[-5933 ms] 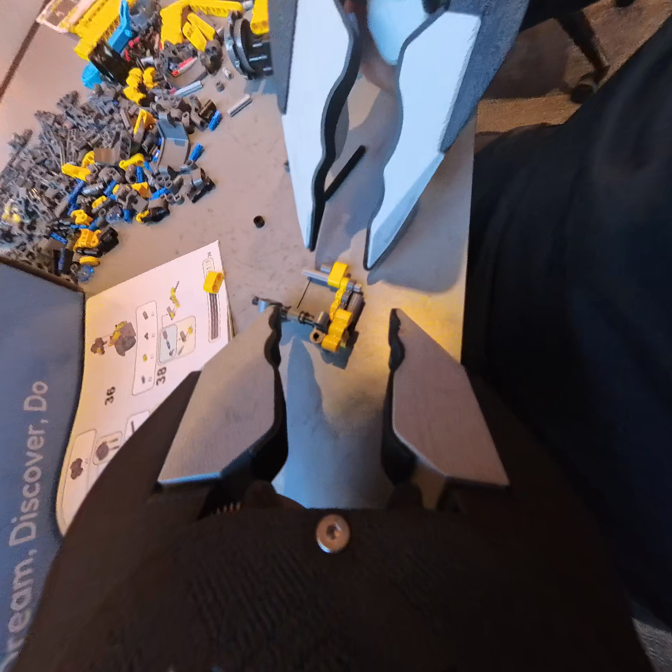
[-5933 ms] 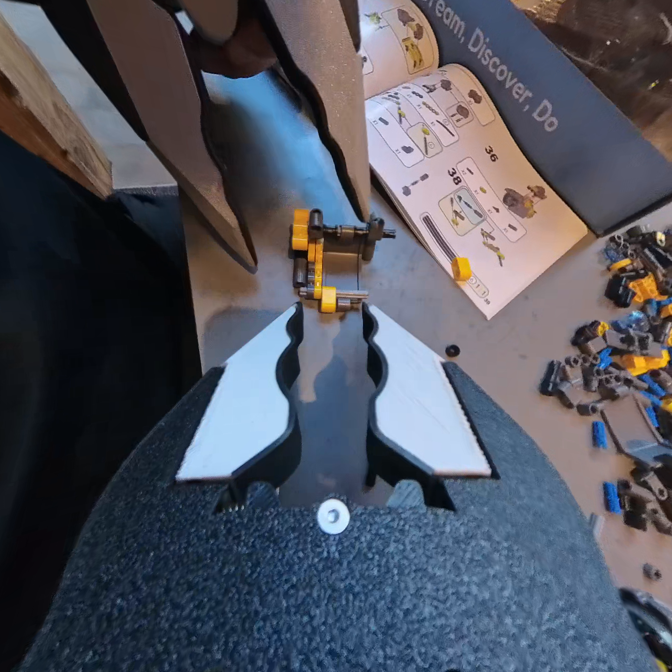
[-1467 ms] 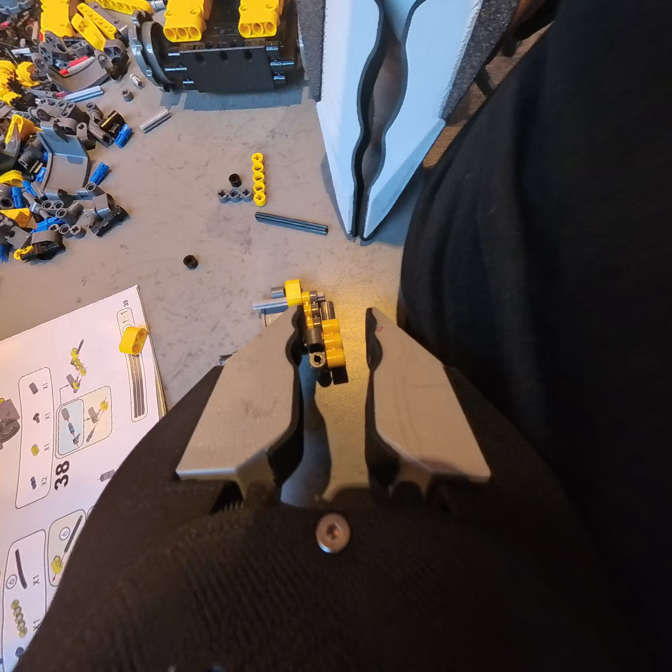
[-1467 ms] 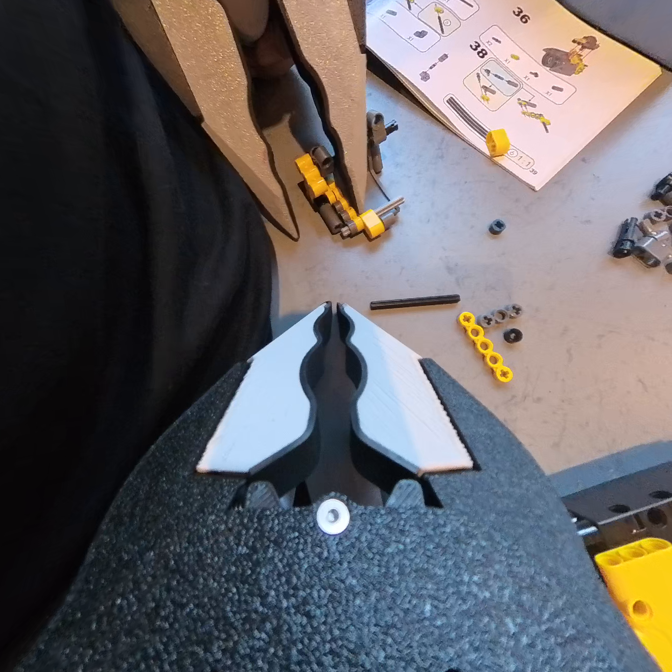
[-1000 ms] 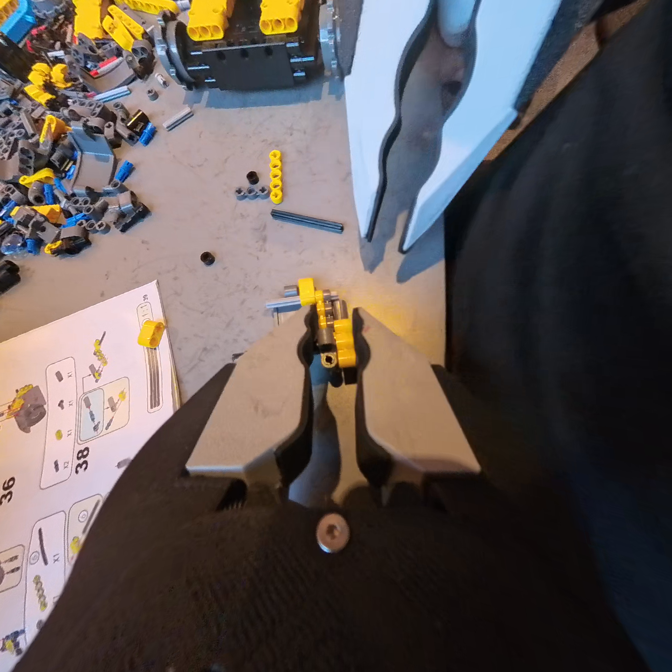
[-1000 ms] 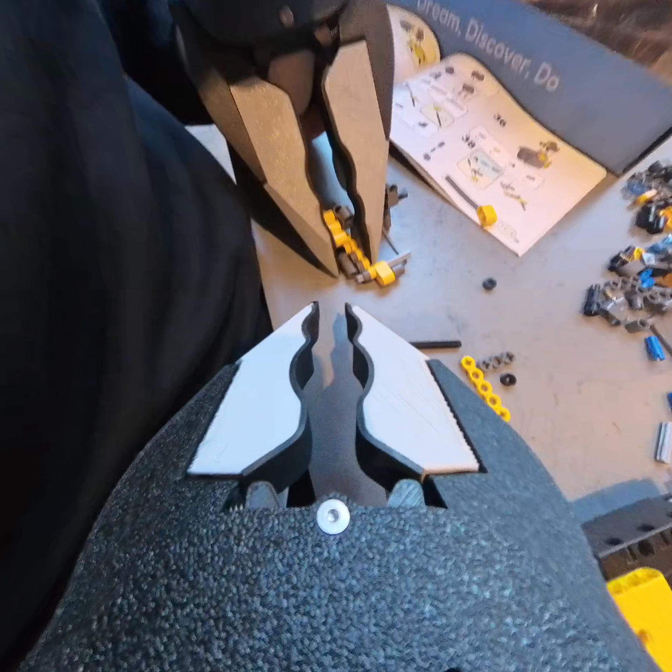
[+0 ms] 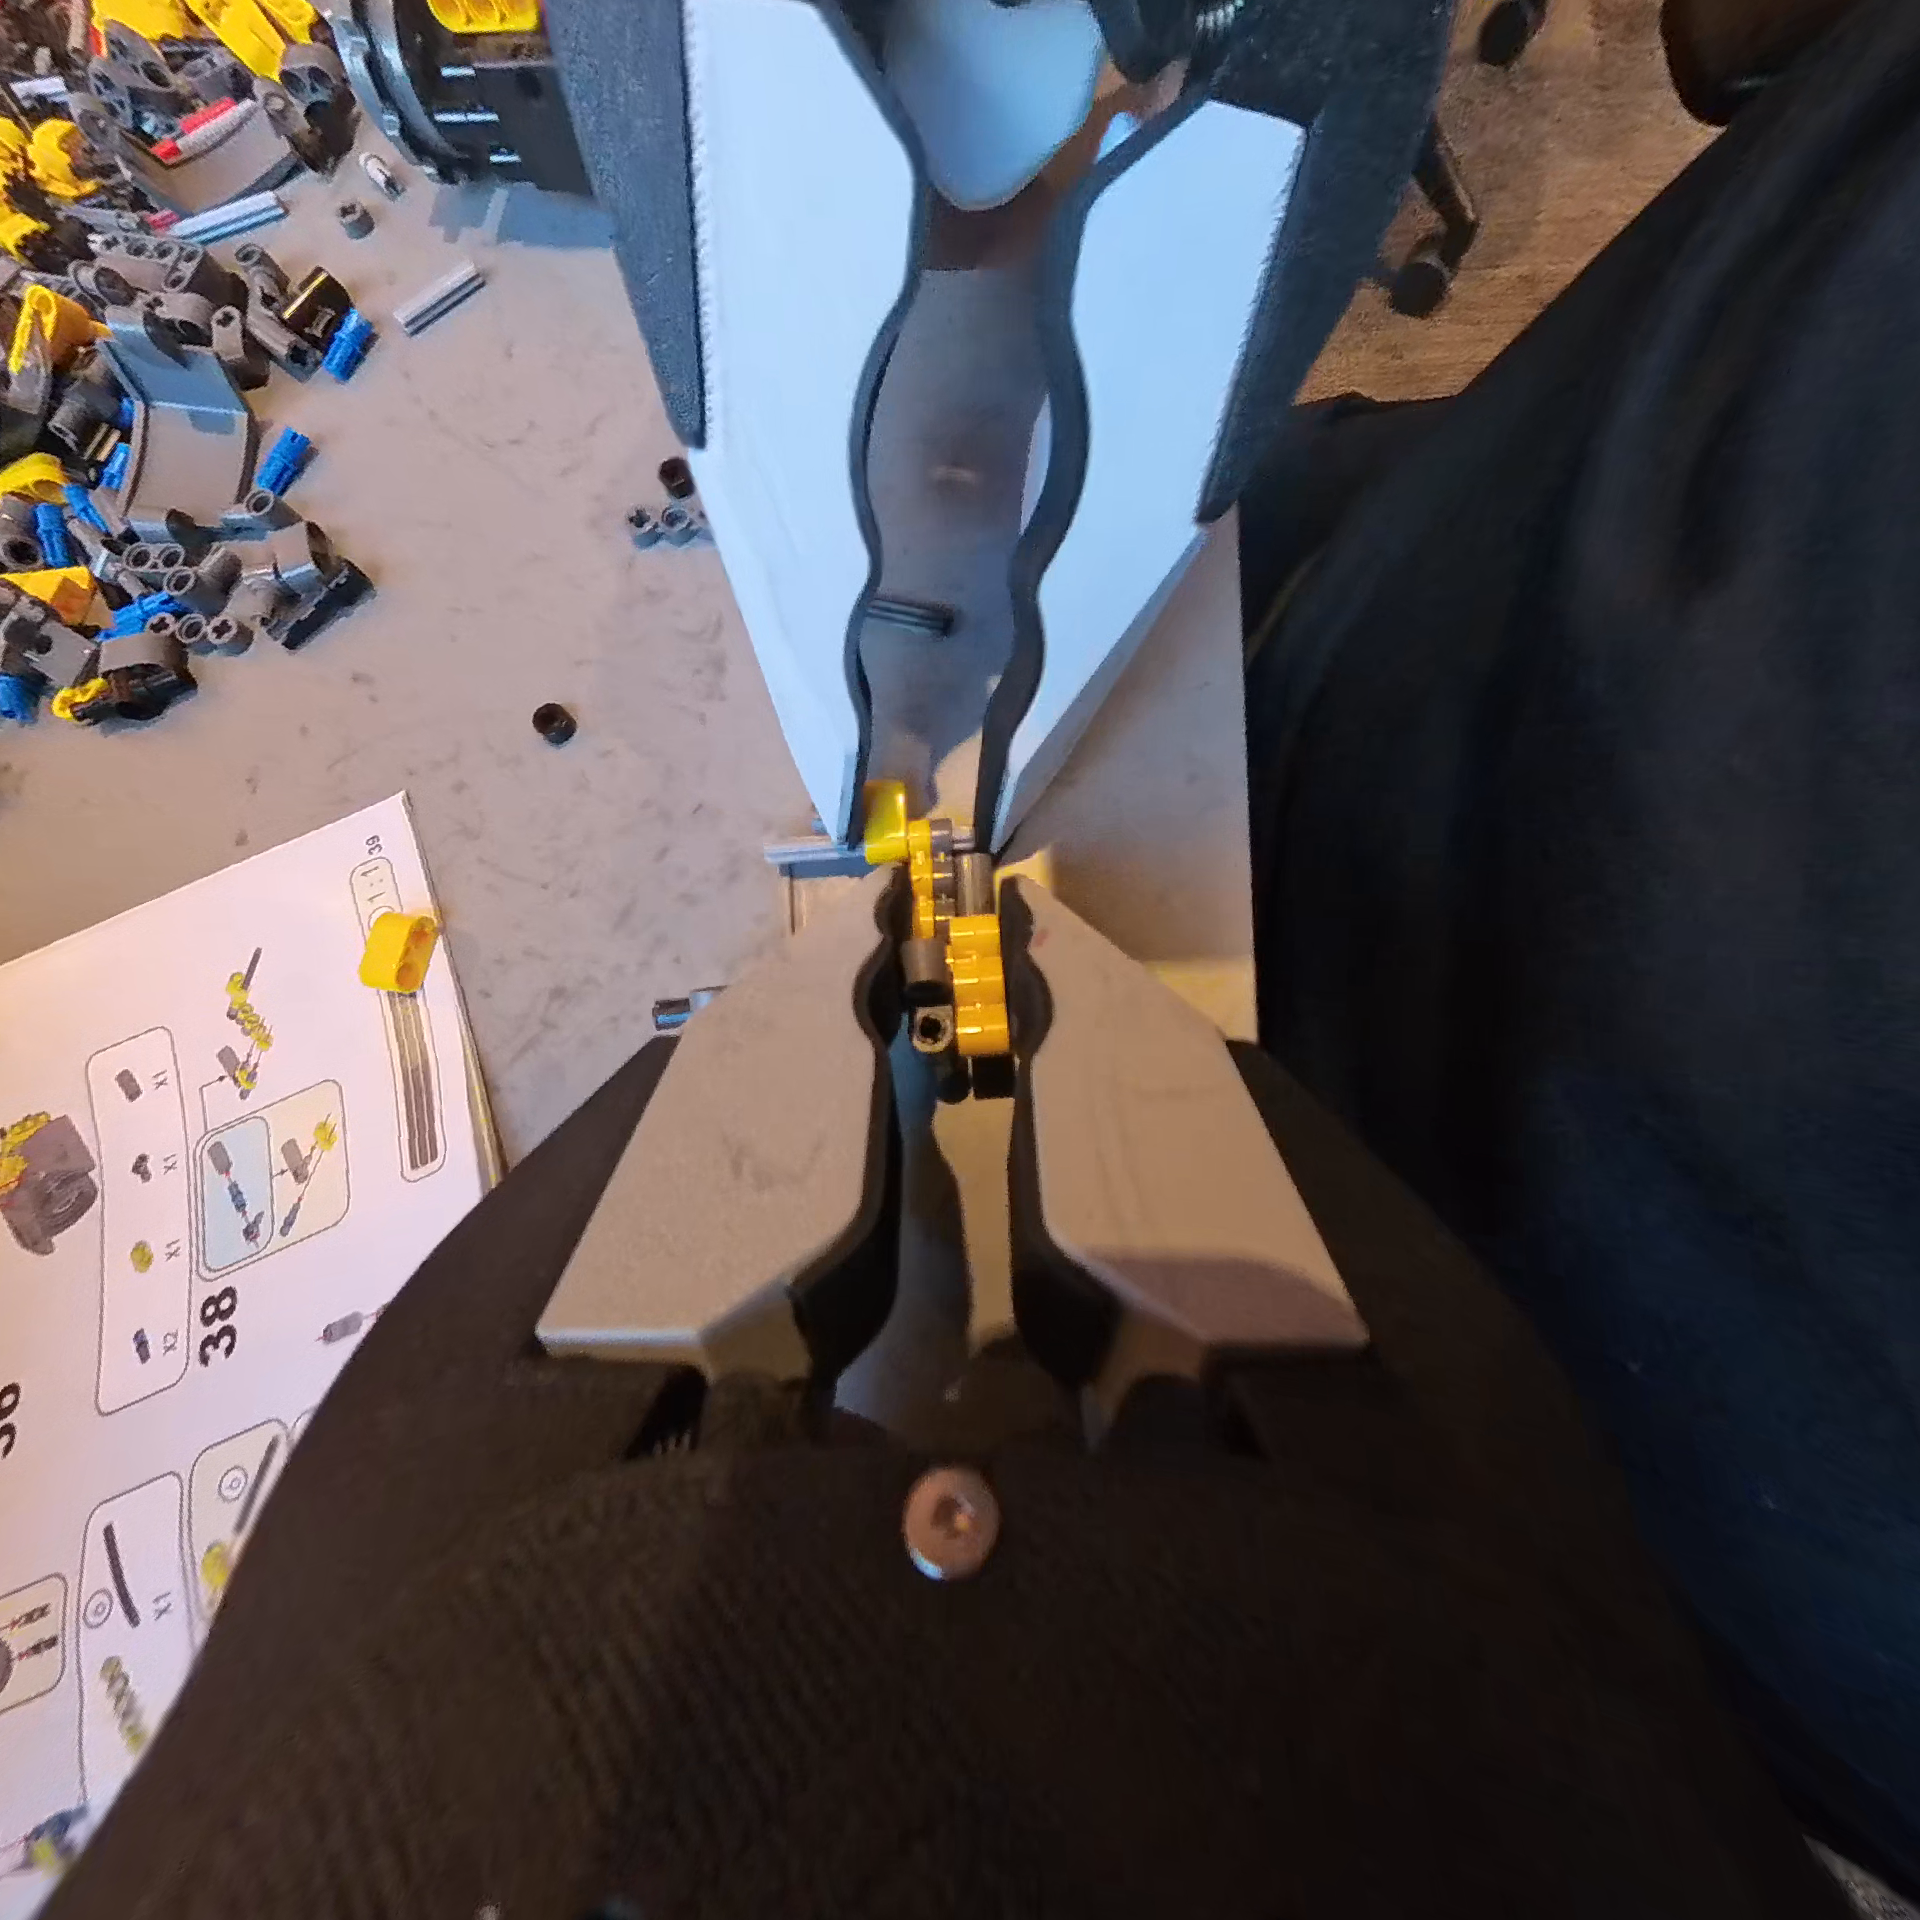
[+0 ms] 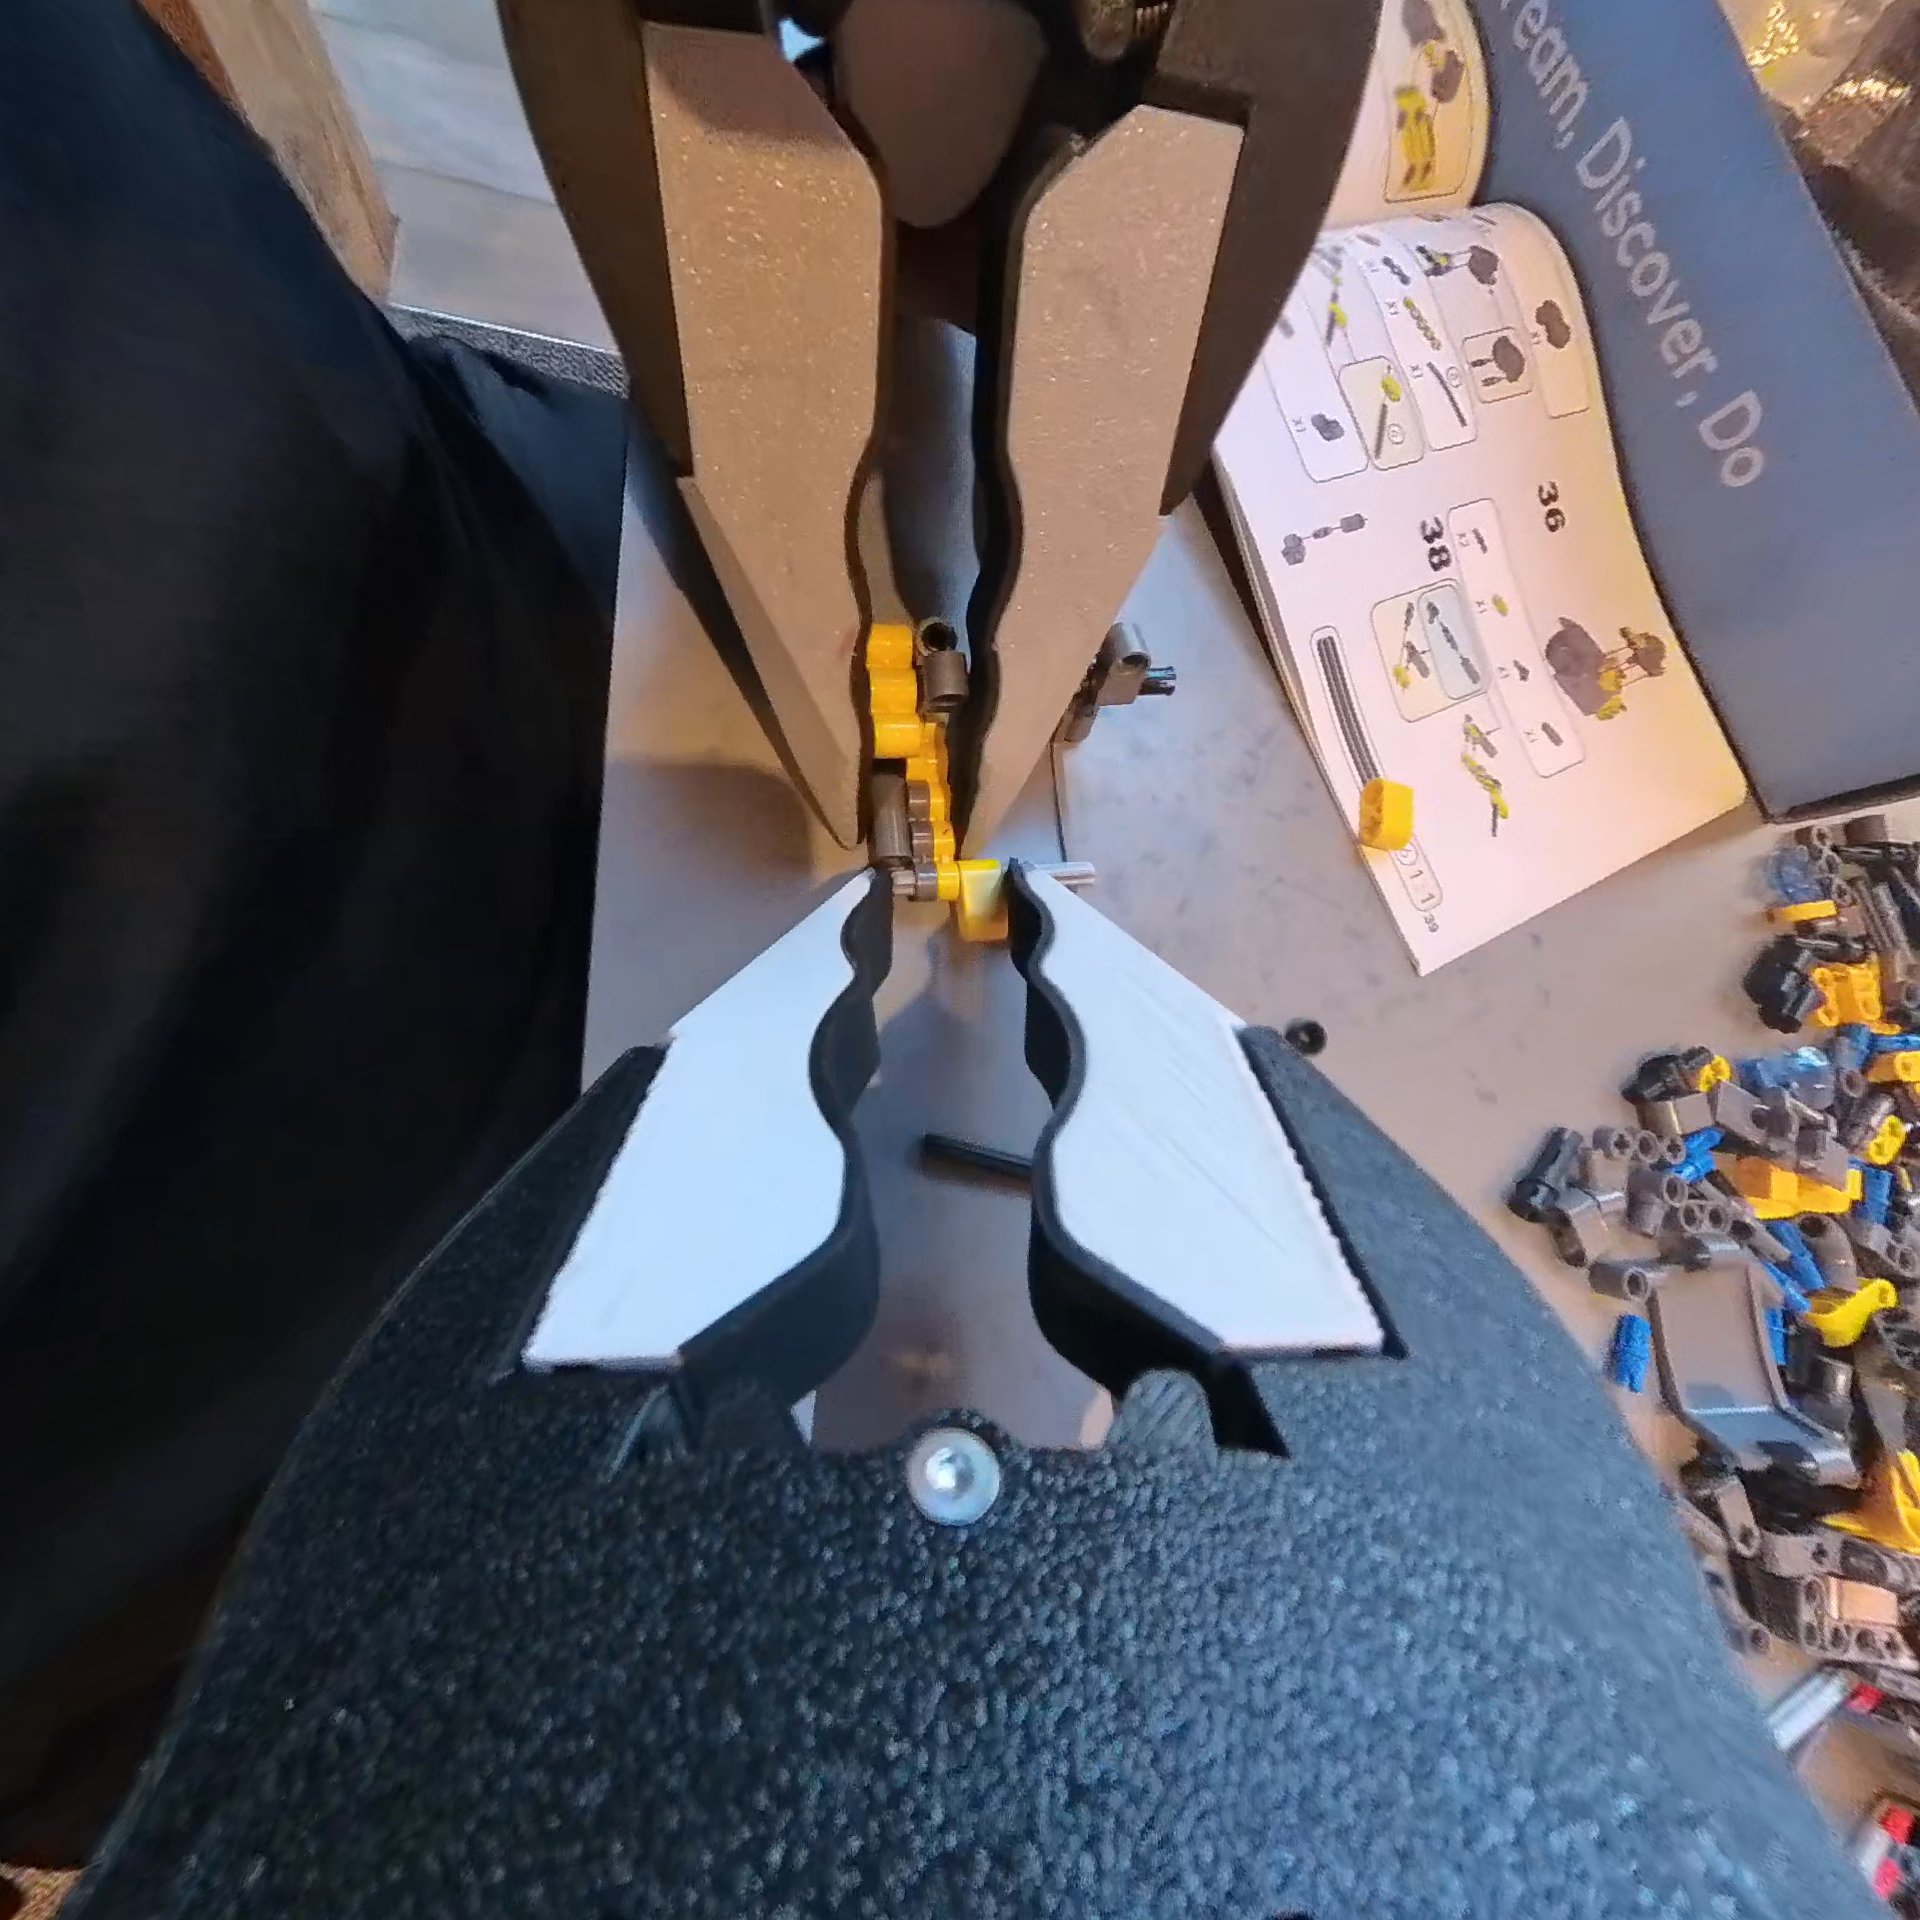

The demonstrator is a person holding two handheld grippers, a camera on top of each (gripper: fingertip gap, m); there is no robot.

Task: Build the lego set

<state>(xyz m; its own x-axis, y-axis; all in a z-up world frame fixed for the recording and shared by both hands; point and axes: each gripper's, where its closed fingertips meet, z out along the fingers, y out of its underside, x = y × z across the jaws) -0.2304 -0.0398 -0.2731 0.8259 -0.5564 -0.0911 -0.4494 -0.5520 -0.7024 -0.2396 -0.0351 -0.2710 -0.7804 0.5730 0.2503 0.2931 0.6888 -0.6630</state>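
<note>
A: We are working over the grey tabletop [image 7: 582,852], beside the open instruction booklet [image 7: 208,1143].

B: Our left gripper [image 7: 948,940] is clamping the small yellow-and-grey brick assembly [image 7: 961,977] with its fingers nearly closed.

A: It is looking light, rigid, loosely pinned. Our right gripper [image 8: 940,883], fingers slightly parted, is bracketing its yellow end connector [image 8: 977,894], not visibly pinching it.

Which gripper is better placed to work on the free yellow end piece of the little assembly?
Right. The left gripper is shut on the yellow and grey assembly, while the right gripper is open, its tips flanking the yellow end piece.
</note>
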